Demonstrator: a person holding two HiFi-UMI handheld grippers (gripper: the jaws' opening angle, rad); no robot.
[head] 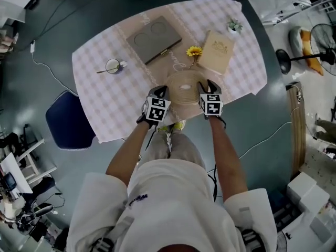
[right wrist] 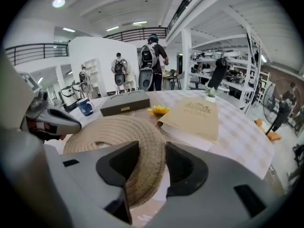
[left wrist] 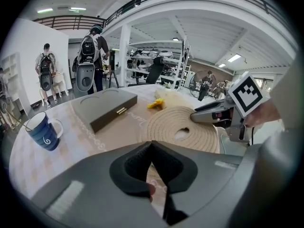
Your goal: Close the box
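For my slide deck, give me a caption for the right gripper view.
Right claw gripping the rim of a round beige woven rope mat, tan paper-covered book beyond.

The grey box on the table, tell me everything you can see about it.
The grey box is a flat, rectangular, matte case. Two shallow round outlines are pressed into its lid, and a small gold clasp sits on one long edge. The lid is down. It lies flat and askew on the checked tablecloth, between the blue mug and the sunflower. Nothing but the cloth touches it.
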